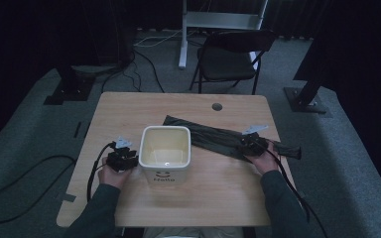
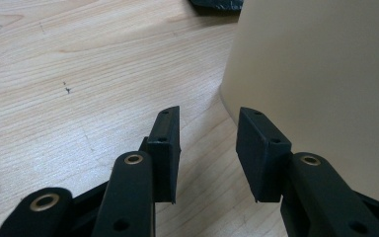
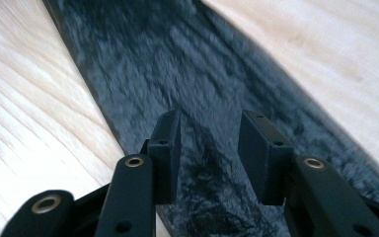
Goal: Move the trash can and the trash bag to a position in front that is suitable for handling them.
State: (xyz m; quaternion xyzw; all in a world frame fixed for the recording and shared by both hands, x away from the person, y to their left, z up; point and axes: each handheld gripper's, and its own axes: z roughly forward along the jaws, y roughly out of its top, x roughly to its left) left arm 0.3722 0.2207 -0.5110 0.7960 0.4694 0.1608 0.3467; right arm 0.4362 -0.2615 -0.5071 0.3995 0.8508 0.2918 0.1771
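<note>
Bag (image 3: 197, 98) flat under right hand-held gripper (image 3: 209, 148), jaws apart above it.

The bench (image 1: 129, 106) is a light wooden top with rounded corners and a small round hole (image 1: 217, 106) near its far edge. It stands on grey carpet (image 1: 357, 163) in a dim room. Just beyond the bench's far edge stands a dark folding chair (image 1: 228, 62), and behind the chair rises a white metal frame (image 1: 218, 20). Black curtains (image 1: 30, 29) close off the far side. Dark stand bases (image 1: 69, 91) sit on the carpet off both far corners of the bench, and a black cable (image 1: 15, 198) loops to its left.
</note>
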